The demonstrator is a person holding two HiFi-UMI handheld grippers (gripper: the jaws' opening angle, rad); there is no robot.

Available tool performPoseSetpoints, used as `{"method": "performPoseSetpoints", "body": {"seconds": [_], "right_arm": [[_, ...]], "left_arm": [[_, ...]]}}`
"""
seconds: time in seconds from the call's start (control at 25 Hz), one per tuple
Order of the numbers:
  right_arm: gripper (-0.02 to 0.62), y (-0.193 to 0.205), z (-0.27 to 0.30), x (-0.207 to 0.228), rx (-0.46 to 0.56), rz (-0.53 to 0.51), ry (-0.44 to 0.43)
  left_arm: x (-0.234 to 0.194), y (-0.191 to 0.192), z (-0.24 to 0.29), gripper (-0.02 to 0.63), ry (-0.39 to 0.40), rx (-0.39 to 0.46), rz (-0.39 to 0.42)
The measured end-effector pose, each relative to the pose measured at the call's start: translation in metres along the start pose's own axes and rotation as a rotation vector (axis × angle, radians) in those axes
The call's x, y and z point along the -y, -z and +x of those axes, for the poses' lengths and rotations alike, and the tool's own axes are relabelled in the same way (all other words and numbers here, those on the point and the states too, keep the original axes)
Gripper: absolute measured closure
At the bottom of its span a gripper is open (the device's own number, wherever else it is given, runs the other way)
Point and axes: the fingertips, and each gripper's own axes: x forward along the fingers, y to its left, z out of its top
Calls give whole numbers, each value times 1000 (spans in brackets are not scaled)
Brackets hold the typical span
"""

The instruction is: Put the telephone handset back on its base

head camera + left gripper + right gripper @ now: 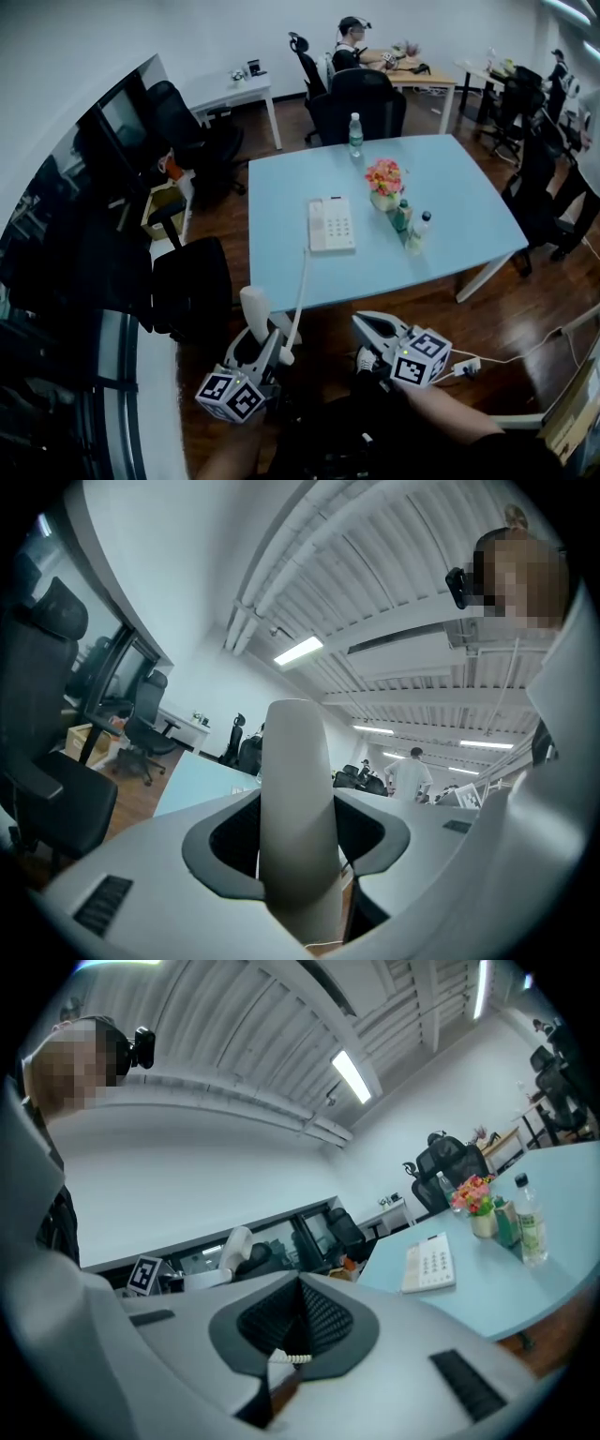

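Head view is showing the left claw [265, 330] gripping the white handset [255, 307] upright, below the light-blue surface [450, 187], well apart from the telephone base [331, 225]. The right claw [375, 330] is sitting closed. Laying the handset flat over the cradle while keeping the cord [302, 291] slack is looking wisest.

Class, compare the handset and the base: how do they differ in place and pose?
The handset stands upright, clamped in the left gripper; the base lies flat. The handset is off the table, near its edge; the base rests on it. Both are off-white, joined by a cord.
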Motion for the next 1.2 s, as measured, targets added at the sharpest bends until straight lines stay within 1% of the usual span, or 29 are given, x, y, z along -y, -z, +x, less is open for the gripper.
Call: {"method": "performPoseSetpoints", "body": {"seconds": [0.16, 0.28, 0.48, 0.64, 0.88, 1.04, 1.2], "right_arm": [[581, -40, 22, 44, 6, -4, -23], [581, -64, 38, 76, 1, -12, -49], [581, -92, 56, 135, -8, -23, -74], [581, -106, 62, 172, 0, -2, -87], [581, -116, 64, 202, 12, 44, -76], [581, -119, 70, 217, 25, 66, -55], [581, -121, 76, 226, 33, 70, -22]], "left_arm": [[-9, -15, 45, 398, -41, 1, -4], [-20, -17, 80, 397, -85, -3, 8], [-43, -9, 143, 399, -162, -30, 15], [-57, 0, 188, 397, -209, -63, 7], [-70, 7, 234, 397, -253, -156, -8], [-88, 15, 265, 397, -281, -225, -16], [-111, 26, 300, 397, -291, -297, -36]]}}
